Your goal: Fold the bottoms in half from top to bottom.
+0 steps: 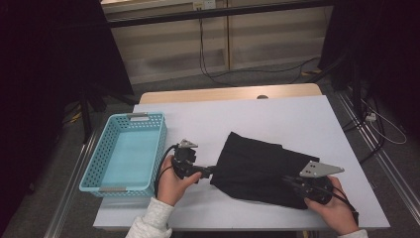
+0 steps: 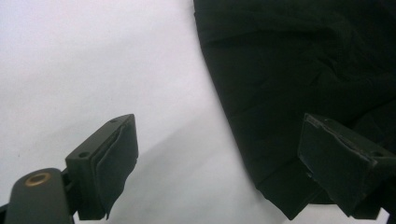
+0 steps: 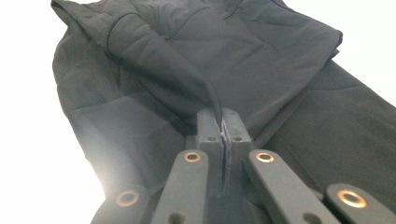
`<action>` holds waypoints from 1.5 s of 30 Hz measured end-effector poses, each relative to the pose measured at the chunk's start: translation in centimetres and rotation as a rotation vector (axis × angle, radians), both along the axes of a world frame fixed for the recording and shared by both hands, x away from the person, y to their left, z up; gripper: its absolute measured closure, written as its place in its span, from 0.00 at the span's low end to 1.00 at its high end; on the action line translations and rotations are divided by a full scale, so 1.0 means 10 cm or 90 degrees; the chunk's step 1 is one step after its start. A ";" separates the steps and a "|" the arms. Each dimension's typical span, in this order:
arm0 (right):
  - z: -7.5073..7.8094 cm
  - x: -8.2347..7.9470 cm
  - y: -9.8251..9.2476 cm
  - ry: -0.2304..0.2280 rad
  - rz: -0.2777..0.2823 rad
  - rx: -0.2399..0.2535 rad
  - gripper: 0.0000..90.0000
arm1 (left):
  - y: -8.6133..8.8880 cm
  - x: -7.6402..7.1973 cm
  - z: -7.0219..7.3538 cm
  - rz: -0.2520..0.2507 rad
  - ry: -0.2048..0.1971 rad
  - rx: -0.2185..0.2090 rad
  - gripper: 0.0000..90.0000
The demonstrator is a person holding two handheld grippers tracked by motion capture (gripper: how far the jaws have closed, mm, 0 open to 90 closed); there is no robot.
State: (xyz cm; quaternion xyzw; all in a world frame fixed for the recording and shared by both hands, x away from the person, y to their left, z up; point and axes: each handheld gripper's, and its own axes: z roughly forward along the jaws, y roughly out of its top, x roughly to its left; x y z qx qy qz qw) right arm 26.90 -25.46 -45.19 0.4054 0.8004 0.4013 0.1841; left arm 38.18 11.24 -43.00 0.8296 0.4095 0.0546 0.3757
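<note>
- The black garment (image 1: 257, 166) lies on the white table (image 1: 277, 116), near the front edge and right of the middle, partly folded into a rough slab with loose flaps showing in the right gripper view.
- The right gripper (image 3: 223, 128) has its jaws pressed together on a fold of the cloth, which rises as a ridge from the pinch; in the high view it sits at the garment's near right corner (image 1: 303, 184).
- The left gripper (image 2: 219, 158) is spread wide at the garment's left edge, 1 pad over bare table, the other over cloth, nothing pinched yet.
- The blue basket (image 1: 126, 151) stands to the left, with no cloth inside.
- My judgement: folding is underway; a second grab, further folds and probably the move to the basket remain.
</note>
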 end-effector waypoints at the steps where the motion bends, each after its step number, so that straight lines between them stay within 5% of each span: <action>1: 0.00 0.00 0.00 0.000 0.000 0.000 0.98 | 0.00 0.00 0.00 0.000 0.000 0.000 0.14; 45: 0.01 -0.21 -0.32 -0.002 -0.040 -0.009 0.98 | -0.04 0.00 0.02 -0.012 0.004 0.002 0.13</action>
